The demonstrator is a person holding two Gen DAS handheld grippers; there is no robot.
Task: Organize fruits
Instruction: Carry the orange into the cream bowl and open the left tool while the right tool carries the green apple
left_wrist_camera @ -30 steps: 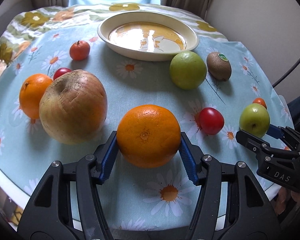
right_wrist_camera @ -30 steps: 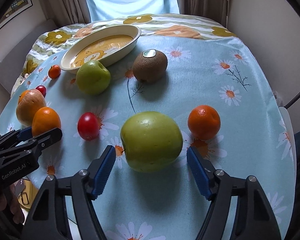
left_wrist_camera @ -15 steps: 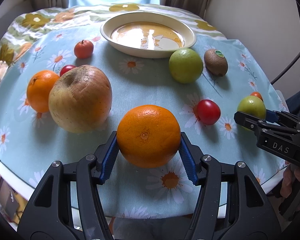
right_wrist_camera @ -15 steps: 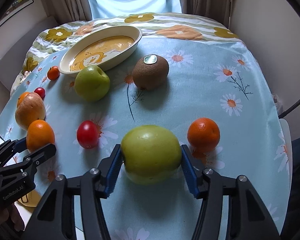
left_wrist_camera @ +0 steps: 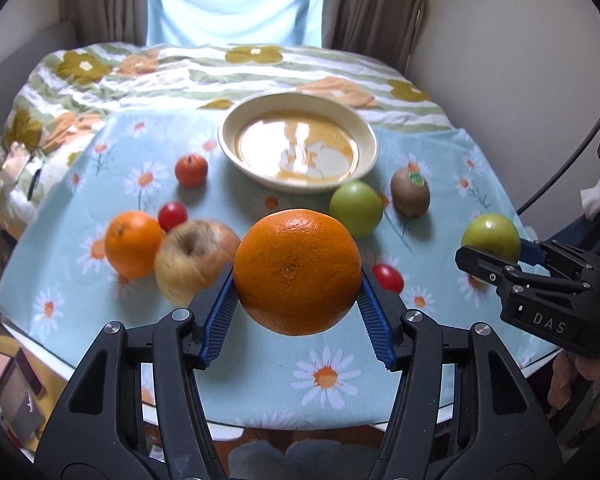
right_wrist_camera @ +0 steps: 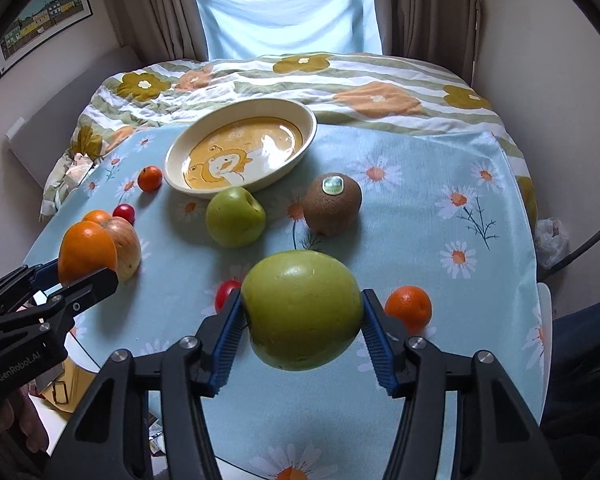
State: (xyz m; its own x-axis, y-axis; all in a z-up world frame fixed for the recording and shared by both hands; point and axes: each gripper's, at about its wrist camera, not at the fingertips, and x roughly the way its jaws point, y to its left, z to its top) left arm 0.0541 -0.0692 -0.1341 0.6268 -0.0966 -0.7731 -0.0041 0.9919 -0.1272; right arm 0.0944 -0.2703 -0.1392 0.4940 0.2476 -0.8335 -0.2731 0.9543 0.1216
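Observation:
My left gripper [left_wrist_camera: 298, 312] is shut on a large orange [left_wrist_camera: 297, 271] and holds it above the near table edge. My right gripper [right_wrist_camera: 302, 340] is shut on a big green apple [right_wrist_camera: 302, 316], also lifted off the cloth. The cream plate [left_wrist_camera: 370, 136] stands at the back centre, with nothing on it. On the cloth lie a yellow-red apple [left_wrist_camera: 192, 264], a small orange [left_wrist_camera: 132, 248], a green apple [left_wrist_camera: 356, 208], a kiwi [left_wrist_camera: 410, 196], and cherry tomatoes [left_wrist_camera: 172, 216]. In the right wrist view the left gripper [right_wrist_camera: 60, 280] shows holding its orange [right_wrist_camera: 86, 256].
A small tangerine [right_wrist_camera: 408, 308] lies right of my right gripper. A red tomato [left_wrist_camera: 388, 278] lies behind the left gripper's right finger. Another small red-orange fruit [left_wrist_camera: 191, 169] sits left of the plate. A floral quilt [left_wrist_camera: 260, 68] covers the table's far side. Walls stand close on the right.
The right gripper closed on the green apple and lifted it. The left gripper rose with the orange and drew back, so the table looks farther away.

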